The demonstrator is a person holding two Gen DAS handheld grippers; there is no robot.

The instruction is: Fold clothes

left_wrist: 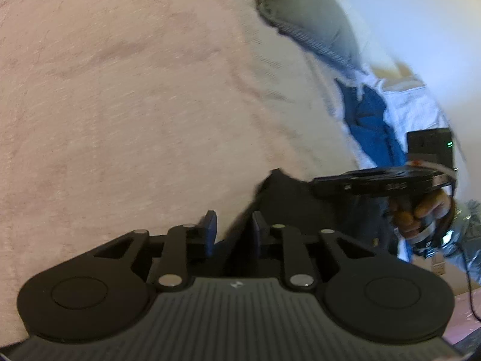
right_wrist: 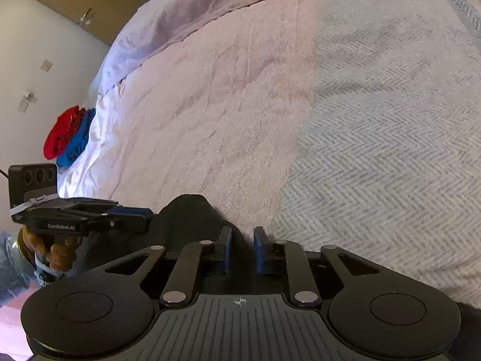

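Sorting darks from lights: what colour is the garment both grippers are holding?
Black, or very dark; the garment shows best in the right wrist view.

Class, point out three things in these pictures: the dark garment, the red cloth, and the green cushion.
dark garment (right_wrist: 186,210): right wrist view, on its raised top fold.
red cloth (right_wrist: 61,134): right wrist view, on the middle of the bundle.
green cushion (left_wrist: 303,15): left wrist view, on its broad face.

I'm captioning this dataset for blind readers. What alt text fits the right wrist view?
Right hand-held gripper pinches an edge of a dark garment over a bed with a pink blanket. At left, the left hand-held gripper grips the same garment; red and blue clothes lie beyond.
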